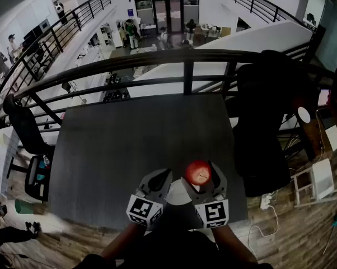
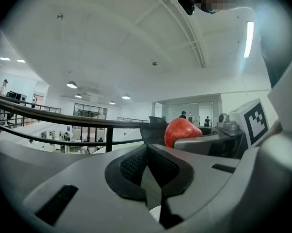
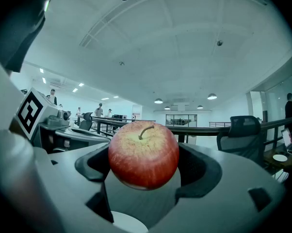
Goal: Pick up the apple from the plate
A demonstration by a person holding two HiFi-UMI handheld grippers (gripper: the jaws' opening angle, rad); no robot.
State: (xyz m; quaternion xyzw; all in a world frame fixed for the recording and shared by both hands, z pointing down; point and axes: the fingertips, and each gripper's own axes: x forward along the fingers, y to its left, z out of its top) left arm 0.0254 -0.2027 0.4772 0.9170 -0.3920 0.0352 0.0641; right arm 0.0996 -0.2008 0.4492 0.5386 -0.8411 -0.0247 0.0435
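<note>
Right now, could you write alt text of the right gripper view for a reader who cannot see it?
A red apple with its stem up is clamped between the two grey jaws of the right gripper, above a dark table. The rim of a white plate shows at the bottom edge, and a railing crosses behind.

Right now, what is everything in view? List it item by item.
apple: one, red, held off the plate
plate: one, white, near edge of the table, mostly hidden under the grippers
table: one, dark grey, in front of the railing
railing: one, black, beyond the table
chairs: two, black, one on each side of the table
left gripper: one, grey, jaws together, empty, beside the right gripper
right gripper: one, grey, shut on the apple
</note>
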